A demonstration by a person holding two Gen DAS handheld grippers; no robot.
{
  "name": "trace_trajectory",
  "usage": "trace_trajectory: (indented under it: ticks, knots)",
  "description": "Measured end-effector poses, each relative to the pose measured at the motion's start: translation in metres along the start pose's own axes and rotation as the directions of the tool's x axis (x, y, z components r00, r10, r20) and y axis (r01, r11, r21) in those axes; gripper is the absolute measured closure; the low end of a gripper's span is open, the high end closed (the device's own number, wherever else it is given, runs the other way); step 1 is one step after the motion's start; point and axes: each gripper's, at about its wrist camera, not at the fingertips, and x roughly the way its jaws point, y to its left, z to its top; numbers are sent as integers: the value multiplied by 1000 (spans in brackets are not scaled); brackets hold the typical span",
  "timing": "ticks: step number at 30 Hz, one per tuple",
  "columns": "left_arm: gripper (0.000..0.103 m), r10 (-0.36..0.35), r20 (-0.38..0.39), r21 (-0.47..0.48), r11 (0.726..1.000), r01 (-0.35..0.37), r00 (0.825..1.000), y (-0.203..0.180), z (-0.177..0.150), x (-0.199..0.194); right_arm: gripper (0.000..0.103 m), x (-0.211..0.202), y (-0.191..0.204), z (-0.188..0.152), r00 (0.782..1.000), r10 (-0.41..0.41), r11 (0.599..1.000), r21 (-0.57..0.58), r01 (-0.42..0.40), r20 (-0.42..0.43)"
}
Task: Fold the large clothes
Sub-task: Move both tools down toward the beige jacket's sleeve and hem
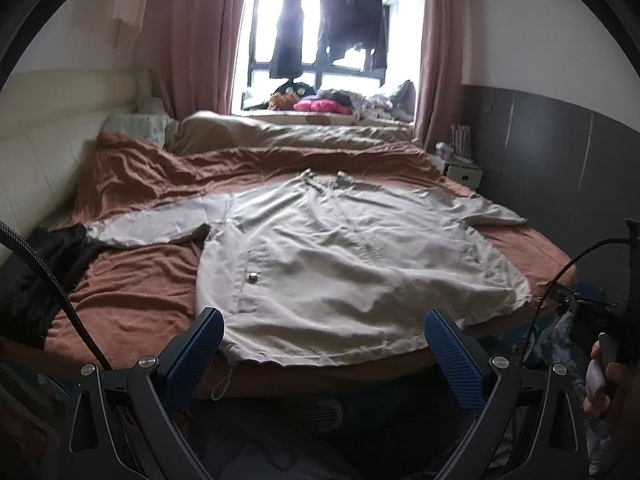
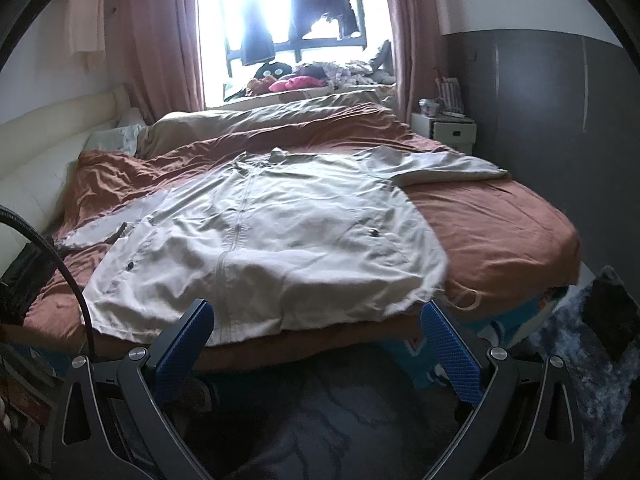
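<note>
A large beige jacket lies spread flat, front up, on the brown bedspread, sleeves out to both sides and hem at the near edge of the bed. It also shows in the right wrist view. My left gripper is open and empty, held just short of the hem. My right gripper is open and empty, in front of the hem near the jacket's right corner. The right gripper's body and the hand holding it show at the right edge of the left wrist view.
A black garment lies at the bed's left side by the cream headboard. A rumpled duvet sits at the far side. A white nightstand stands at the right, by dark wall panels. A bright window has clothes hanging.
</note>
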Motion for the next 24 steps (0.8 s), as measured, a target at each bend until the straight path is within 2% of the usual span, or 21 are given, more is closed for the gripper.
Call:
trace_trajectory:
  ticks: [9, 18, 24]
  knots:
    - [2, 50, -112, -57, 997, -57, 992, 45, 15, 60, 0, 64, 12, 29, 996, 60, 998, -7, -61, -64]
    - [2, 81, -178, -80, 992, -96, 981, 86, 30, 108, 0, 113, 32, 60, 989, 101, 994, -31, -105, -111]
    - [4, 108, -203, -101, 986, -130, 973, 127, 45, 138, 0, 147, 48, 78, 984, 125, 989, -60, -133, -128]
